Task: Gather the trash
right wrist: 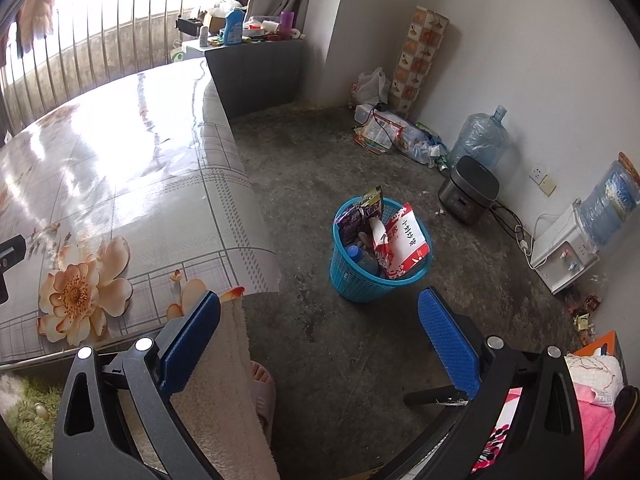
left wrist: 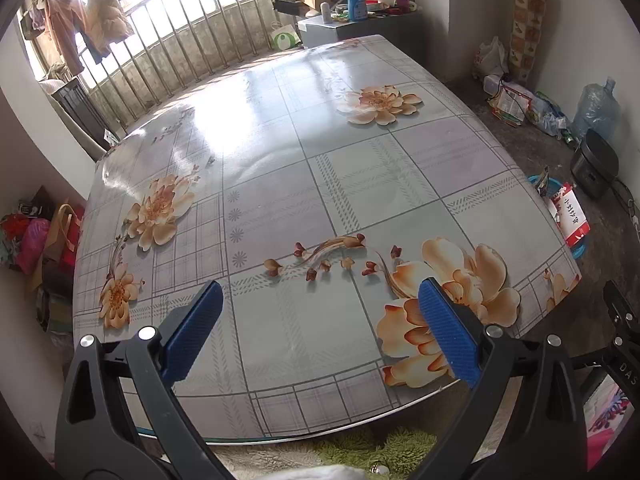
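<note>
- Left wrist view: left gripper (left wrist: 320, 312) held over the near part of the table (left wrist: 304, 152), jaws spread wide with nothing between the blue pads (left wrist: 448, 332).
- The tabletop, under a glossy floral cloth, runs bare from the near edge to the far edge by the railing (left wrist: 176, 36); the near edge curves just below the fingers.
- Past the table's right edge lies open floor (left wrist: 532, 152); a sliver of the blue basket (left wrist: 538, 181) and a red-and-white bag (left wrist: 570, 216) shows there, well right of the gripper.
- Part of the other tool appears at the lower right margin.
- Right wrist view: right gripper (right wrist: 320, 320) held above the floor (right wrist: 320, 160) off the table corner (right wrist: 256, 264), jaws spread wide and holding nothing.
- The basket (right wrist: 360, 280) stands on the floor ahead, between the two fingers' lines and slightly beyond the tips, apart from both.
- It holds the red-and-white bag (right wrist: 404, 246), purple wrappers (right wrist: 360, 212) and a bottle (right wrist: 362, 258).
- Bare concrete surrounds the basket on every side; a rice cooker (right wrist: 470, 192) stands well behind it by the wall.
- The left pad (right wrist: 190, 344) overlaps a cream cloth (right wrist: 224, 392) hanging near the table corner; contact cannot be judged.
</note>
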Demonstrator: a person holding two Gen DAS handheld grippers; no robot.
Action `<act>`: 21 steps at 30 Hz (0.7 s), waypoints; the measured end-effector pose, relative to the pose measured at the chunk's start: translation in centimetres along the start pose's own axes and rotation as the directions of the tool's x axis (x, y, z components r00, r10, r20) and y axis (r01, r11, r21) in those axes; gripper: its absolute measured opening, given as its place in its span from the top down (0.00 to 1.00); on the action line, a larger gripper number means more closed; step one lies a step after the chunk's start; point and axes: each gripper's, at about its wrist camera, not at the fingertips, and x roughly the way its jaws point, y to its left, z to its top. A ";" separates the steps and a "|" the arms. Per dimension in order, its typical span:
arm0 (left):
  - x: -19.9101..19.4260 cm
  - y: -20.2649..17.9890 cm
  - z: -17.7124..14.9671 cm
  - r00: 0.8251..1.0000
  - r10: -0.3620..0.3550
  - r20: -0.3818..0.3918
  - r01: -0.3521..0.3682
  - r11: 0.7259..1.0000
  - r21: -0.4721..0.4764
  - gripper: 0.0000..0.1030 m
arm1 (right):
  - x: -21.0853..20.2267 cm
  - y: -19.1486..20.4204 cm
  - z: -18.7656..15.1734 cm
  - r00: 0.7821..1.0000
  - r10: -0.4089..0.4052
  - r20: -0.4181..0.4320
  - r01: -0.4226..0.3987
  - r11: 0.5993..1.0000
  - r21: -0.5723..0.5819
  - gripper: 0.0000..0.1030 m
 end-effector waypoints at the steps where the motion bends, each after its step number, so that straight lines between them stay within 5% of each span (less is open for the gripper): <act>1: 0.0 0.0 0.0 1.000 0.000 0.000 0.000 1.000 0.000 0.09 | 0.0 0.0 0.0 1.000 -0.001 0.001 0.001 1.000 -0.001 0.06; 21: 0.0 0.1 0.0 1.000 -0.003 -0.002 0.003 1.000 0.002 0.09 | -0.4 0.2 0.0 1.000 -0.011 0.006 0.011 1.000 -0.011 0.06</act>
